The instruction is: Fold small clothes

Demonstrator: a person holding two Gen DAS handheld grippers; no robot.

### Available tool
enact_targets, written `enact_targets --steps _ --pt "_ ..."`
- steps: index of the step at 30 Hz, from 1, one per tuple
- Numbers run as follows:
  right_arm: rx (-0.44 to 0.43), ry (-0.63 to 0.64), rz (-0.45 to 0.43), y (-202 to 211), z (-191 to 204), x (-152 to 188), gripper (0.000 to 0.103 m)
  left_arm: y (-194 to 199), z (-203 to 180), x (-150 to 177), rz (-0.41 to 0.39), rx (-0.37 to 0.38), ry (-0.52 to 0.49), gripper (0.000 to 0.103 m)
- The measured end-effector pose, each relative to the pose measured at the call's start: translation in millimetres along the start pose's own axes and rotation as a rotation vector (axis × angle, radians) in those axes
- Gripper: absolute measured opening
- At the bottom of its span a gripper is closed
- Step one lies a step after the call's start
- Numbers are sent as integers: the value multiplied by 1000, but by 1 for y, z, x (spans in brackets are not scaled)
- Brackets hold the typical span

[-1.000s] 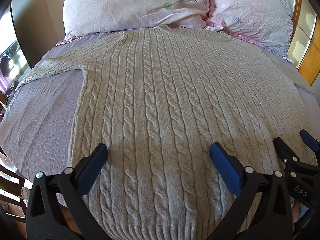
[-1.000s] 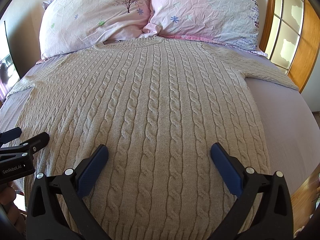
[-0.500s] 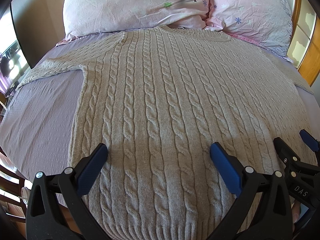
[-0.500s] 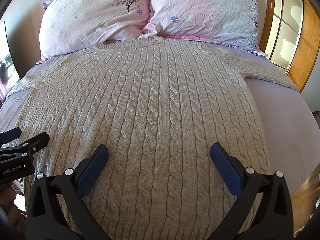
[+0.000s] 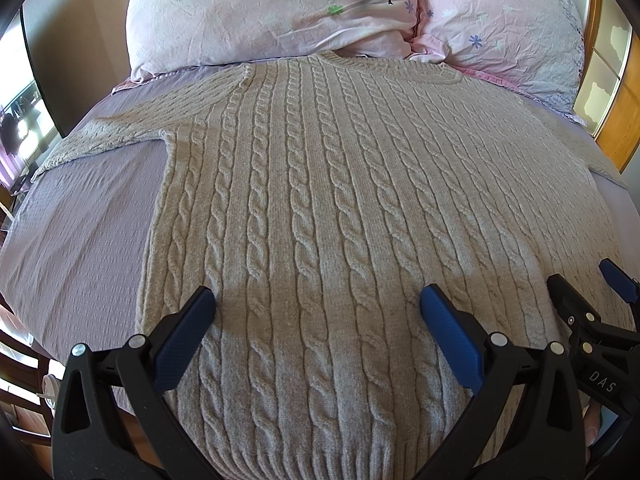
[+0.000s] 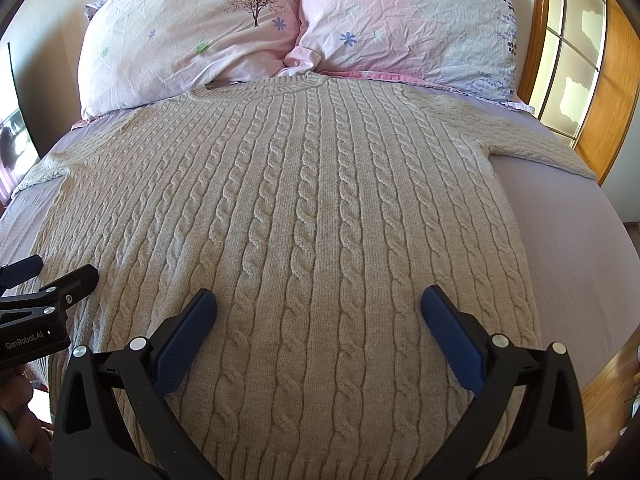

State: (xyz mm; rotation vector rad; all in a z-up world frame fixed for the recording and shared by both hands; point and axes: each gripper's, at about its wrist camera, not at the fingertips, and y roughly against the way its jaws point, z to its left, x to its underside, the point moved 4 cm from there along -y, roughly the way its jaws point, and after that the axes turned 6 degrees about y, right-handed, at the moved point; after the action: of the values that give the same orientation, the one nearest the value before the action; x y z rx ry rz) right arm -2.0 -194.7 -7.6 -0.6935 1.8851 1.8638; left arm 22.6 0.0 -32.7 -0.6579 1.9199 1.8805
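A beige cable-knit sweater (image 5: 320,184) lies flat and face up on the bed, collar toward the pillows, sleeves spread to both sides; it also shows in the right wrist view (image 6: 304,208). My left gripper (image 5: 316,304) is open and empty, hovering above the sweater's lower left part near the hem. My right gripper (image 6: 318,304) is open and empty above the lower right part. Each gripper shows at the edge of the other's view: the right gripper (image 5: 588,300) and the left gripper (image 6: 52,276).
The bed has a lilac sheet (image 5: 80,232), also in the right wrist view (image 6: 568,240). Two pink floral pillows (image 5: 272,12) (image 6: 408,20) lie at the head. A wooden window frame (image 6: 608,80) stands to the right. The bed's near edge lies just below the hem.
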Motion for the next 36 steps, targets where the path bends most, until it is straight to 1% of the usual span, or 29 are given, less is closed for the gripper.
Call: enact_targets --steps 10,13,19,21,22,24,26,28,29,30,31,32,33,34,35,36 --pt "-33 32 36 -10 5 -2 102 -1 -2 -2 15 -1 -3 101" --pt "-42 42 43 -4 0 0 102 -1 1 -4 20 -2 -3 101" --pt "-44 57 31 -3 2 -1 102 -2 0 -4 21 -3 -3 101" --pt "-81 89 36 -3 2 -5 102 -2 0 -5 12 0 -8 101" --pt "-109 78 34 -1 -6 -12 102 -2 0 -5 7 1 -11 101" --pt "-113 -31 -26 7 -41 -30 102 -1 0 -4 -6 5 -16 101" --pt "-70 -218 -110 17 -111 -51 102 -1 0 -5 -13 13 -28 101" --pt "-37 -399 -159 20 -181 -62 102 -2 1 -8 -14 47 -38 101" --pt "-30 -474 -172 19 -209 -63 102 -3 1 -9 -14 68 -45 101" --pt "-12 -590 -175 15 -250 -63 102 -3 3 -12 -14 97 -51 101" --pt "-8 -682 -170 10 -282 -62 101 -3 4 -13 -16 118 -50 101" --pt "-10 -764 -164 4 -310 -59 95 -3 7 -16 -18 153 -42 101" --pt "-19 -876 -149 -5 -343 -54 87 -2 10 -19 -23 192 -28 101" --pt "-35 -960 -143 -13 -364 -50 82 -1 15 -24 -35 264 3 101" --pt "-58 -1059 -142 -24 -390 -45 78 -1 20 -28 -44 320 33 101" --pt "-61 -1113 -129 -32 -403 -42 71 -1 26 -33 -54 379 73 101"
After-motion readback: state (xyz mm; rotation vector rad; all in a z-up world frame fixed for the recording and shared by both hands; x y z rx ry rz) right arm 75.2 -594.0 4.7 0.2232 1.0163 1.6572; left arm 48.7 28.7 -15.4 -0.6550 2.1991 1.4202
